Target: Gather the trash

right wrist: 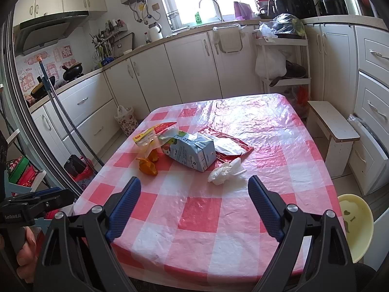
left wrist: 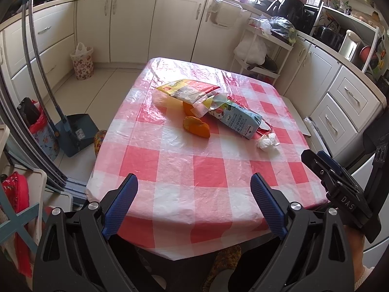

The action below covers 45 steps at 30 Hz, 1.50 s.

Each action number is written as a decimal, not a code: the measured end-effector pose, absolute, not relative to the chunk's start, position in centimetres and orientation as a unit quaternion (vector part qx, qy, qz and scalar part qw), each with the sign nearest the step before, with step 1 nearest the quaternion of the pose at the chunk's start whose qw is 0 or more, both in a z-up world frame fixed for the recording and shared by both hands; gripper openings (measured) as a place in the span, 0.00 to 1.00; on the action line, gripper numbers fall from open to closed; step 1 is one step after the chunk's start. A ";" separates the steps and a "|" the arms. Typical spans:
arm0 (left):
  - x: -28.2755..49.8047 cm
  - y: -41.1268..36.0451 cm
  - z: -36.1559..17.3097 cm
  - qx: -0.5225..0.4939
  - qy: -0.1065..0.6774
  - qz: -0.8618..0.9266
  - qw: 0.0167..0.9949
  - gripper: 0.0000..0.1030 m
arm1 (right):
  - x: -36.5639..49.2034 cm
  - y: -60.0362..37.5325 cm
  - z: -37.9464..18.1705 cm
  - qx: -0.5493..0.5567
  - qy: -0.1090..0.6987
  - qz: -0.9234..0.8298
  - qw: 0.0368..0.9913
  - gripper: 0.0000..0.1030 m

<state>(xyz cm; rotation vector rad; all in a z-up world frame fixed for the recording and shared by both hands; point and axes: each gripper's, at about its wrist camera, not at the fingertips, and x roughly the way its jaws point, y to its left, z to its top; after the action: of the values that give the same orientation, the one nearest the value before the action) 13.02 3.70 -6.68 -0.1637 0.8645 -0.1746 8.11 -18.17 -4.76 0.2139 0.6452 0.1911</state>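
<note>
Trash lies mid-table on the red-and-white checked cloth (left wrist: 170,160): a blue milk carton (left wrist: 239,120) (right wrist: 192,153) on its side, a yellow-and-red snack bag (left wrist: 187,88) (right wrist: 152,135), orange peel (left wrist: 197,127) (right wrist: 147,166), a crumpled white tissue (left wrist: 267,141) (right wrist: 225,171) and a red wrapper (right wrist: 231,147). My left gripper (left wrist: 194,182) is open and empty over the table's near edge. My right gripper (right wrist: 194,187) is open and empty, just short of the tissue. The right gripper also shows at the right of the left wrist view (left wrist: 340,182).
A floral waste basket (left wrist: 82,63) (right wrist: 126,120) stands on the floor by the cabinets. A blue dustpan (left wrist: 77,133) and broom lean at the left. A white stool (right wrist: 333,126) and a yellow bowl-like seat (right wrist: 355,221) are to the right. A white cart (left wrist: 262,48) stands behind the table.
</note>
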 end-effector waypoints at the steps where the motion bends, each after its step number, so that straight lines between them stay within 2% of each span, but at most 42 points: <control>1: 13.0 3.8 -6.7 -0.080 0.418 -0.084 0.901 0.88 | 8.1 -18.2 -4.7 0.105 0.316 0.094 0.938 0.84; 12: 13.6 6.2 -7.4 -0.101 0.419 -0.060 0.901 0.88 | 8.7 -17.0 -1.9 0.080 0.290 0.134 0.944 0.84; 20: 14.5 7.8 -8.8 -0.114 0.431 -0.041 0.894 0.88 | 17.0 -11.0 -1.2 -0.013 0.344 0.198 0.918 0.85; 25: 15.2 7.9 -9.2 -0.115 0.435 -0.043 0.892 0.88 | 23.6 -4.2 -2.8 -0.123 0.396 0.236 0.879 0.93; 30: 15.7 8.9 -9.2 -0.127 0.434 -0.044 0.891 0.88 | 28.3 2.6 -7.3 -0.269 0.436 0.219 0.830 0.93; 33: 16.0 9.7 -9.3 -0.141 0.434 -0.045 0.889 0.88 | 30.1 4.3 -10.1 -0.299 0.462 0.201 0.810 0.92; 34: 16.0 10.0 -9.3 -0.143 0.433 -0.045 0.889 0.88 | 30.8 4.3 -10.7 -0.292 0.475 0.200 0.806 0.88; 36: 16.2 10.5 -9.3 -0.146 0.432 -0.045 0.889 0.88 | 32.0 3.9 -11.1 -0.262 0.497 0.191 0.805 0.50; 37: 16.3 10.7 -9.3 -0.149 0.432 -0.044 0.889 0.88 | 32.3 3.3 -10.9 -0.240 0.499 0.193 0.810 0.43; 38: 16.3 11.0 -9.3 -0.151 0.431 -0.044 0.889 0.88 | 32.4 3.0 -10.4 -0.223 0.499 0.193 0.815 0.26; 39: 16.4 11.3 -9.3 -0.155 0.430 -0.042 0.889 0.88 | 32.4 2.3 -9.8 -0.199 0.494 0.197 0.823 0.13; 41: 16.6 11.7 -9.5 -0.158 0.430 -0.040 0.888 0.88 | 32.2 1.0 -8.4 -0.158 0.482 0.202 0.838 0.05; 45: 16.8 11.9 -9.8 -0.160 0.433 -0.039 0.886 0.88 | 30.9 -3.0 -4.3 -0.046 0.438 0.230 0.868 0.02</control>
<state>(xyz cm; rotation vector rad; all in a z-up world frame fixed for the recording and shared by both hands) 16.77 11.87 -9.81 -0.3327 0.8993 -0.0816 30.90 -2.99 -4.32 -0.0965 0.9176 0.4822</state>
